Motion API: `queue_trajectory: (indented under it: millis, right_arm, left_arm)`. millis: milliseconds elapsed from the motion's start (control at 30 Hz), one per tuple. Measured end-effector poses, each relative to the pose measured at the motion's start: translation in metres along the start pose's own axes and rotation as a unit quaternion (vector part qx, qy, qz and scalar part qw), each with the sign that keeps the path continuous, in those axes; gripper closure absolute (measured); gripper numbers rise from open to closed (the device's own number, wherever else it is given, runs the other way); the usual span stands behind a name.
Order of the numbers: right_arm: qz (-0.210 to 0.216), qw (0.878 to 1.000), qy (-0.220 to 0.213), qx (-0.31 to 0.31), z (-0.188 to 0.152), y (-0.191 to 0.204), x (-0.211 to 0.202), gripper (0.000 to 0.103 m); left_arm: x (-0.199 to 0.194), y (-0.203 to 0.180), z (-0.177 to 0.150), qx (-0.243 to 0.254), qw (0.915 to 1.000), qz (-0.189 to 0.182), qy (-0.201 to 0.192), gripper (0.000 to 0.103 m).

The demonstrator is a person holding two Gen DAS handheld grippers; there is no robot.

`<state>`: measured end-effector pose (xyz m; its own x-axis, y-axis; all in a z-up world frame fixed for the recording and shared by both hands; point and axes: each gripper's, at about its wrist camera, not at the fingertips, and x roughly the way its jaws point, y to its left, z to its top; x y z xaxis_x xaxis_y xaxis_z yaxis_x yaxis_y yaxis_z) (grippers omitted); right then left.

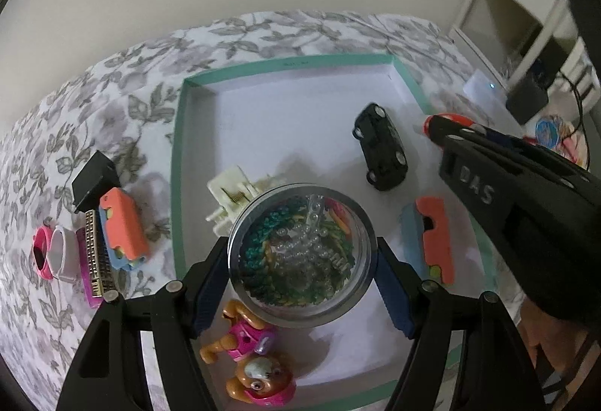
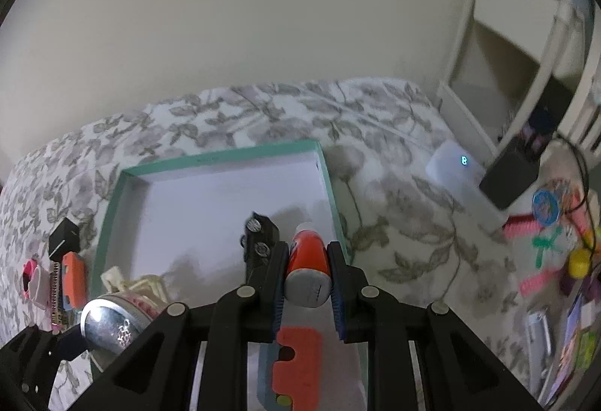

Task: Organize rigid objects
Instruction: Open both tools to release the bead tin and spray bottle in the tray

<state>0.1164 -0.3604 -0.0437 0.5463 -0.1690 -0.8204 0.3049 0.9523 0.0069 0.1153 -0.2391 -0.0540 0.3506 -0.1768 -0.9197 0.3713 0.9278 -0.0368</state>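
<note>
Left tongs [image 1: 302,260] clamped around bead jar [image 1: 302,253] above teal tray [image 1: 176,148], right tongs [image 2: 307,277] gripping orange tube [image 2: 308,260]

**Dim, soft indoor light with heavy fisheye distortion**

Both wrist views are dim and slightly grey, with a cool colour cast. Light is soft and diffuse; its source is not visible. Faint, blurry shadows fall on the white floor of the teal-rimmed tray [image 1: 180,133], darkest near the black toy car [image 1: 380,147]. The metal lid of the jar [image 2: 112,326] shows a bright glare patch. The white shelving [image 2: 507,73] at 2 o'clock is smeared and out of focus. Straight edges bow outward, and black vignetting fills the corners of each circular view.
</note>
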Motion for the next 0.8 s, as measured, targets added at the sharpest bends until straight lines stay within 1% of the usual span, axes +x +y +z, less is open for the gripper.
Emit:
queue_trajectory:
  millis: [167,267,400,467,633,667,700,800]
  right_arm:
    - [0.015,0.999,0.027,0.012,-0.008,-0.002,0.014,0.081]
    - [0.019,0.999,0.033,0.013,-0.011,-0.001,0.018,0.081]
    - [0.025,0.999,0.038,0.014,-0.012,0.001,0.021,0.081]
    - [0.032,0.998,0.05,0.02,-0.015,0.0,0.027,0.081]
    - [0.04,0.997,0.058,0.033,-0.017,-0.002,0.03,0.081]
    - [0.041,0.996,0.067,0.036,-0.018,-0.002,0.032,0.081]
    - [0.041,0.996,0.075,0.039,-0.019,-0.003,0.034,0.081]
    - [0.044,0.995,0.081,0.048,-0.02,-0.005,0.036,0.081]
  left_arm:
    - [0.017,-0.001,-0.006,0.0,0.9998,0.001,0.022,0.029]
    - [0.026,0.002,-0.009,-0.005,0.9995,0.004,0.031,0.029]
    - [0.027,0.01,-0.009,-0.019,0.9994,-0.002,0.028,0.029]
    - [0.028,0.017,-0.008,-0.03,0.9992,-0.005,0.026,0.029]
    - [0.03,0.031,-0.006,-0.053,0.9982,-0.008,0.026,0.029]
    - [0.031,0.033,-0.006,-0.058,0.9979,-0.01,0.026,0.029]
    - [0.032,0.036,-0.006,-0.063,0.9976,-0.012,0.028,0.029]
    - [0.034,0.037,-0.008,-0.066,0.997,-0.02,0.035,0.029]
